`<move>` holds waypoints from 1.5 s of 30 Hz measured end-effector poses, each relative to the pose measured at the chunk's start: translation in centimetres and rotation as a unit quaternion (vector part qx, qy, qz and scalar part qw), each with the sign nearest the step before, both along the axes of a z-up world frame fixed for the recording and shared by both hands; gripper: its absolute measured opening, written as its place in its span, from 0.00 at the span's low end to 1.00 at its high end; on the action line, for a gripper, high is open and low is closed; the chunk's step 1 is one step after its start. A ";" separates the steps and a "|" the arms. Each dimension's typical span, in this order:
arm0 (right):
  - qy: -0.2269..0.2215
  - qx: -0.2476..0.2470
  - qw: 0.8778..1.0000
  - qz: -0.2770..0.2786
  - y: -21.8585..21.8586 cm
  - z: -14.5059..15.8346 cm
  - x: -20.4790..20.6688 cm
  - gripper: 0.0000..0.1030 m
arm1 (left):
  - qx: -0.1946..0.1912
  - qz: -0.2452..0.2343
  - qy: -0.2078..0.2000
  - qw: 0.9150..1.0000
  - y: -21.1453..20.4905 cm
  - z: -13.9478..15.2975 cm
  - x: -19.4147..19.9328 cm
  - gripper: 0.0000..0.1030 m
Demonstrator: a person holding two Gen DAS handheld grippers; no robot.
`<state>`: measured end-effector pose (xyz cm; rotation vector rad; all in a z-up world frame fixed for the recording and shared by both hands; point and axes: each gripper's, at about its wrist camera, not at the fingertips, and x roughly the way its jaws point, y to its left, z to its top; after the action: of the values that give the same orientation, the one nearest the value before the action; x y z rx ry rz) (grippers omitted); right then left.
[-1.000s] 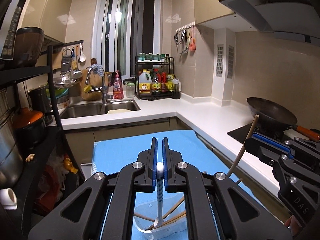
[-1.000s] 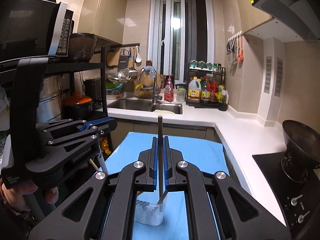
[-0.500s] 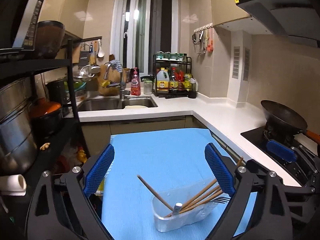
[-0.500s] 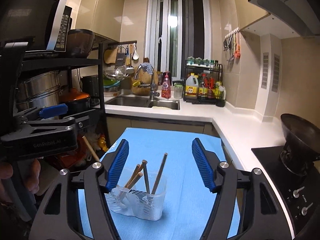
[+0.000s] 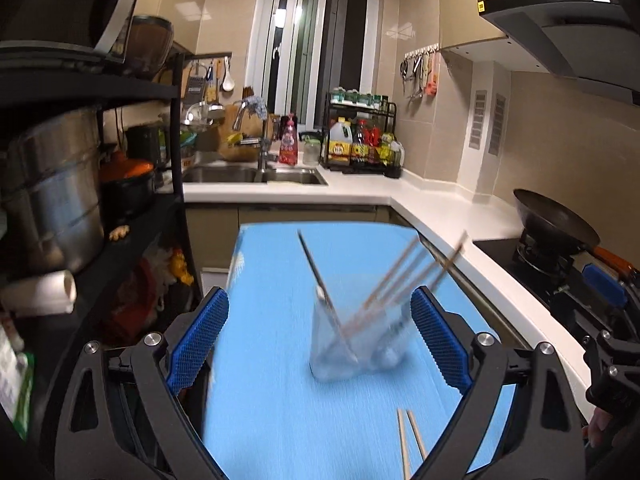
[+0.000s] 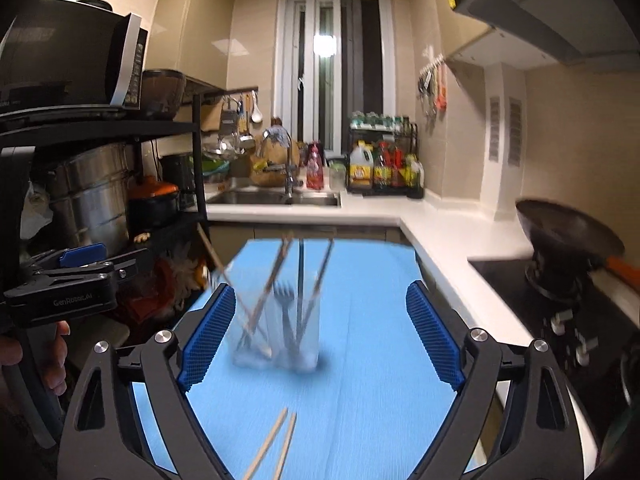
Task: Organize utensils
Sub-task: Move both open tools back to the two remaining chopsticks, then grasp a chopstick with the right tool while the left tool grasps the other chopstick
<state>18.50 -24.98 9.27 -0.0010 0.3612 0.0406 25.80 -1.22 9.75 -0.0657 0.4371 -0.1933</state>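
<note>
Beige-tiled kitchen walls, a white L-shaped countertop (image 5: pixel 432 208) and a steel sink (image 5: pixel 248 176) under a tall window framed the left wrist view, with a bright blue mat (image 5: pixel 280 360) spread over the near work surface. On that mat stood a clear plastic utensil holder (image 5: pixel 352 344), blurred, with wooden chopsticks (image 5: pixel 400 276) fanning out to its right and a dark-handled utensil (image 5: pixel 316 272) leaning left. The left gripper (image 5: pixel 318 340) was released, its blue-padded jaws having just spread wide, and the holder sat beyond them with nothing pressed between the pads. A loose pair of pale wooden chopsticks (image 5: pixel 408 436) lay flat on the mat near the right finger. A black wok (image 5: pixel 556 224) rested on the stove at right, and the other gripper's black frame showed at the lower right edge.

From the right wrist view, the same blue mat (image 6: pixel 380 360) carried the clear holder (image 6: pixel 280 340), upright, with a fork (image 6: pixel 284 300) and several sticks inside. The right gripper (image 6: pixel 316 336) was likewise released, its jaws having just been opening, with the holder beyond the left pad and apparently untouched. The loose chopstick pair (image 6: pixel 276 444) lay on the mat in front of the jaws. At left, a hand (image 6: pixel 48 356) held the black left gripper beside a black shelf rack (image 6: pixel 196 152) with steel pots.
</note>
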 end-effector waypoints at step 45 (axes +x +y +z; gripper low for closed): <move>0.068 0.016 0.997 -0.025 -2.2 -20.8 -10.9 0.05 | 0.042 -0.032 0.074 0.996 -7.8 -21.2 -14.9 0.78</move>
<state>7.57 -27.19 -11.55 0.0434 0.4961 -0.0032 10.93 -8.97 -11.44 0.0168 0.5958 -0.2341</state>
